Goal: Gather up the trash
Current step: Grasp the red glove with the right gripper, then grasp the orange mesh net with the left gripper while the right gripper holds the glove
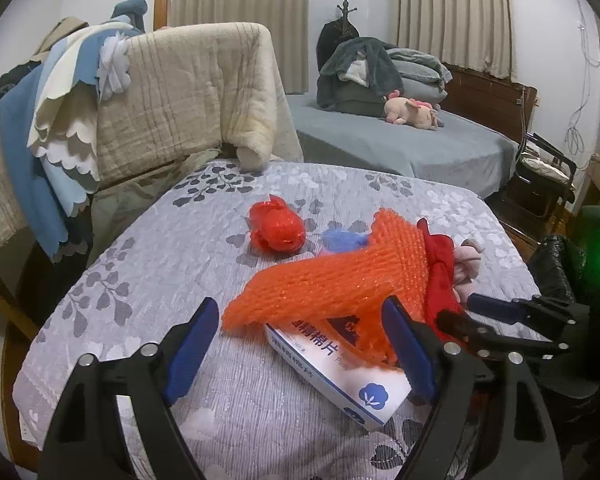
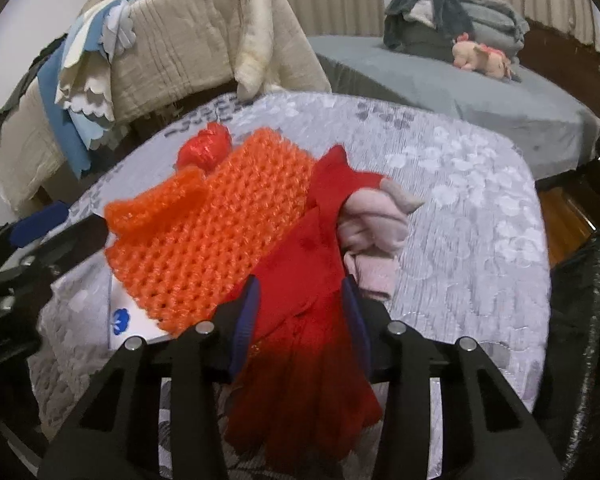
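Red cloth [image 2: 300, 320] fills the right gripper's [image 2: 302, 312] jaws; orange netting [image 1: 332, 276] half-hides the box [image 1: 340, 376] between the left gripper's [image 1: 300, 344] wide jaws.

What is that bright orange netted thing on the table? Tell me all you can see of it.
The orange foam net looks like soft plastic mesh, the kind that sleeves fruit. It lies flattened and bent on the grey floral table cover, draped over one end of a white and blue box. Its right edge touches a red cloth. One end curls up.
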`<state>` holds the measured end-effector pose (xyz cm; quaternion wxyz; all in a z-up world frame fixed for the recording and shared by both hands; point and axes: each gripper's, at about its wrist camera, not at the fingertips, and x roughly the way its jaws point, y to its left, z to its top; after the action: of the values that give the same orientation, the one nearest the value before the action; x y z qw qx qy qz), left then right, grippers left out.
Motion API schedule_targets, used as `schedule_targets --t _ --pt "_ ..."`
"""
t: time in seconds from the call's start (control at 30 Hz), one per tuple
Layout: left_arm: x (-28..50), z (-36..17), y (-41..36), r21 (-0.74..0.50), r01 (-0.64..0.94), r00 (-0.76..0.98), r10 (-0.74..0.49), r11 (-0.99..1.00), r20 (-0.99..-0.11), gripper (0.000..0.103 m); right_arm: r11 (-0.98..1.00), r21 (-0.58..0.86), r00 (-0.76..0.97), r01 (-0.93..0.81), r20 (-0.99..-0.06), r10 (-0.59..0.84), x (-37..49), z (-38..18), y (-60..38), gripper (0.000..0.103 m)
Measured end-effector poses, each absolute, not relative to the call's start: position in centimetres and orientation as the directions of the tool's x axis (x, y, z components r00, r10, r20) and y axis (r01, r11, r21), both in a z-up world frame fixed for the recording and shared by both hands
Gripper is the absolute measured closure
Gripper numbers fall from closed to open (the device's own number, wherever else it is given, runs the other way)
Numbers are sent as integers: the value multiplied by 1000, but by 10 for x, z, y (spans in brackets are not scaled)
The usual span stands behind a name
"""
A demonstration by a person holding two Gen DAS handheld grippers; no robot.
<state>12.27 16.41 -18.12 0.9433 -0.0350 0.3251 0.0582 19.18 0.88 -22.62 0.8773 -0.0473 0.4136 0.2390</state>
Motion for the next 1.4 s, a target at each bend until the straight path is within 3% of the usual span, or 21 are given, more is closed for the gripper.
schedule_targets --t 0.1,0.17,0.27,0.53,0.63,0.83,0.9,1.07,1.4 --pt "124 -182 164 -32 -127 782 80 991 -619 21 879 124 528 -461 -758 384 196 -231 11 66" --pt "125 -183 164 -33 -123 781 77 992 -619 21 869 136 514 -476 -758 401 196 -232 13 83" --pt "128 -185 164 -37 -117 779 69 992 -623 21 854 126 509 -504 -755 412 193 -228 17 94" --pt "137 -183 153 -36 -78 781 39 996 -623 27 848 141 551 -510 -704 449 191 -190 4 95" --pt "144 -184 147 -34 -57 775 22 998 -632 34 849 138 569 -510 -687 453 192 -179 -2 95" --pt "159 -189 138 -22 -21 761 1 1000 -649 56 853 137 587 -504 -670 454 195 -168 -11 95" --pt "162 -191 136 -24 -5 757 -12 1000 -654 71 852 138 587 -504 -669 455 195 -167 -11 95" --pt "165 -190 137 -35 -5 759 -19 999 -651 88 847 133 592 -514 -660 463 193 -162 -9 95" --pt "150 -157 140 -43 -25 798 -6 999 -603 92 835 137 611 -533 -620 492 189 -138 -7 95"
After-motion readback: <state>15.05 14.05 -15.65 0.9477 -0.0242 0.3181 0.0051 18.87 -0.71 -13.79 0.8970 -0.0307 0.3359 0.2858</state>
